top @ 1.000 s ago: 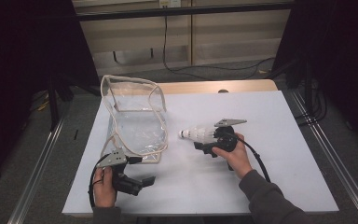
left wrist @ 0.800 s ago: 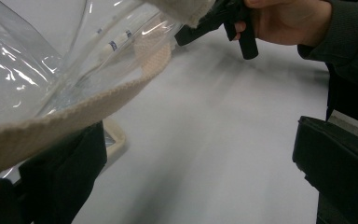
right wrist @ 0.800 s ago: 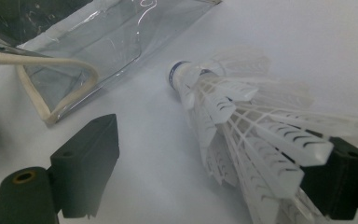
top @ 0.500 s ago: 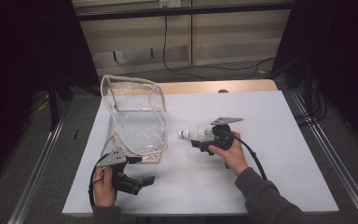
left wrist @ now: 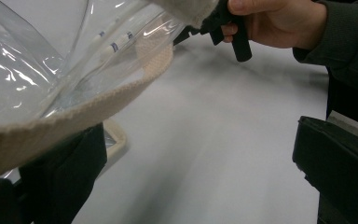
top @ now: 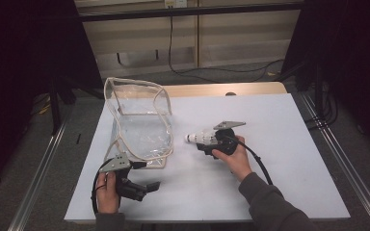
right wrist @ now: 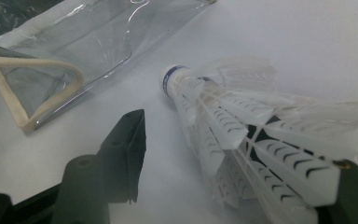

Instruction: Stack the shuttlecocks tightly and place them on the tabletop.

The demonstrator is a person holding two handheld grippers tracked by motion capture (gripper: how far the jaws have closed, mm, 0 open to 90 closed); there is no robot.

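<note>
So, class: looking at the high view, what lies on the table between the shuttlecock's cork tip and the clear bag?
Nothing: between the shuttlecock and the clear bag there is bare white table. The right gripper view shows the same bare gap.

Lab-type recording setup, not a home: white table [top: 289, 144] boxed in by black curtains [top: 24, 72], metal rails [top: 38, 173] on a grey carpeted floor [top: 361, 144], cables [top: 221, 72] trailing along a plain panelled back wall [top: 139, 38].
</note>
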